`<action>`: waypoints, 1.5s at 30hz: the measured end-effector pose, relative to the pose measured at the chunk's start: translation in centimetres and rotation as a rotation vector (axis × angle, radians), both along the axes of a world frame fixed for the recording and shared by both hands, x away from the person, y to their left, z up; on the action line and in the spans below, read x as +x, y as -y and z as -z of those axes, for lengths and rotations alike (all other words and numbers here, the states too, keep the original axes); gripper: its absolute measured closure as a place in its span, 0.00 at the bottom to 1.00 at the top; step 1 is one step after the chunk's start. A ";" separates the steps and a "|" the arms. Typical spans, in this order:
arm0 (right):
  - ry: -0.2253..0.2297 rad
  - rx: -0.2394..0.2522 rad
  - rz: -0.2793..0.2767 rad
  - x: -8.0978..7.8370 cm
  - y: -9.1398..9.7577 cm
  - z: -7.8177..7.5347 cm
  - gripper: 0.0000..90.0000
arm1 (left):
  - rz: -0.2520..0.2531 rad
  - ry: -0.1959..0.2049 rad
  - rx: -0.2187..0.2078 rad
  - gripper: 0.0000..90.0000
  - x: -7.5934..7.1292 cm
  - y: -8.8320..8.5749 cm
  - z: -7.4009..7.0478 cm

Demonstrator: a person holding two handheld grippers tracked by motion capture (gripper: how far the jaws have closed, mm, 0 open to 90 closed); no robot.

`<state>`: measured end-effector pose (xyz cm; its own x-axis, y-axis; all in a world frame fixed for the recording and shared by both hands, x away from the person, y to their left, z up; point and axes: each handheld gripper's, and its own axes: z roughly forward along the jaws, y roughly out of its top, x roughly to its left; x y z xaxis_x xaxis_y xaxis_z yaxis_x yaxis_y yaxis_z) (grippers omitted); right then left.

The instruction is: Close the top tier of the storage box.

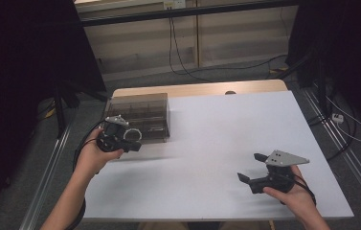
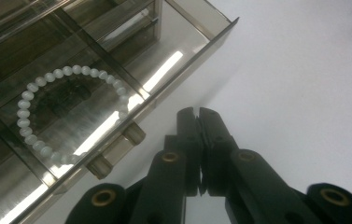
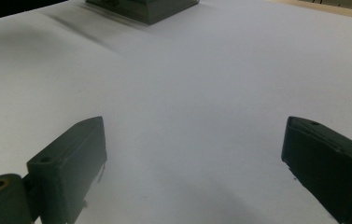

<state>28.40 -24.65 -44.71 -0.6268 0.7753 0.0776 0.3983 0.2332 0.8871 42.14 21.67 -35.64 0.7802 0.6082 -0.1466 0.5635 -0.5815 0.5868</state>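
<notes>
Left fingers [image 2: 188,122] clenched on nothing, right fingers [image 3: 71,154] spread wide, one bead bracelet [image 2: 71,112] in one smoky box [image 1: 140,112]

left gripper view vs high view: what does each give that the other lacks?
Left gripper view: a white bead bracelet lying in a pulled-out drawer with dividers, and the left gripper with jaws shut on nothing, just off the drawer front. High view: the right gripper open over the table, plus both hands. Both: the smoky drawer box and white tabletop.
</notes>
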 end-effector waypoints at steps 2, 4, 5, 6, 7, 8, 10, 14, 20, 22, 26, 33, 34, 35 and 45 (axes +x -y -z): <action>0.002 0.000 -0.001 0.0 0.0 0.0 0.07 | -0.001 -0.008 -0.010 1.00 0.2 -0.1 0.1; 0.002 0.002 -0.001 0.0 0.0 0.0 0.07 | 0.000 -0.016 -0.012 1.00 0.3 -0.1 0.3; 0.002 0.001 -0.001 0.0 0.0 0.0 0.07 | 0.000 -0.019 -0.008 1.00 0.4 -0.1 0.4; 0.002 0.001 -0.001 0.0 0.0 -0.1 0.07 | 0.003 -0.023 -0.002 1.00 0.5 -0.1 0.5; 0.003 0.002 -0.002 0.0 0.0 -0.1 0.07 | 0.000 -0.023 0.000 1.00 0.5 0.0 0.5; 0.003 0.001 -0.001 0.0 0.0 -0.1 0.07 | 0.001 -0.022 0.006 1.00 0.6 0.0 0.6; 0.004 0.001 -0.001 0.0 0.0 0.0 0.07 | -0.001 -0.024 0.005 1.00 0.8 0.0 0.7; 0.003 -0.002 0.002 0.0 0.1 -0.1 0.07 | 0.000 -0.013 0.013 1.00 1.0 0.1 0.8; 0.003 -0.001 0.001 0.0 0.0 0.0 0.07 | -0.018 -0.017 0.006 1.00 1.3 0.1 1.3; 0.004 0.000 0.000 0.0 0.0 0.0 0.07 | -0.013 -0.016 0.011 1.00 1.5 0.1 1.5; 0.001 -0.003 0.005 0.0 0.1 0.0 0.07 | -0.023 -0.023 -0.001 1.00 1.7 0.0 1.9; 0.003 -0.002 0.001 0.0 0.0 -0.1 0.07 | -0.017 -0.021 0.006 1.00 1.9 0.2 1.8; 0.003 -0.002 0.002 0.0 0.0 0.0 0.07 | -0.012 -0.017 0.010 1.00 2.0 0.2 1.8; 0.003 -0.002 0.002 0.0 0.0 -0.1 0.07 | -0.019 -0.020 0.001 1.00 2.0 0.2 1.8; 0.005 -0.001 0.001 0.0 0.1 -0.1 0.07 | -0.033 -0.027 0.001 1.00 3.0 0.3 1.7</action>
<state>28.38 -24.72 -44.64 -0.6262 0.7762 0.0735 0.3937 0.2334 0.8891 45.10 21.34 -37.31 0.7552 0.6340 -0.1664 0.5982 -0.5627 0.5706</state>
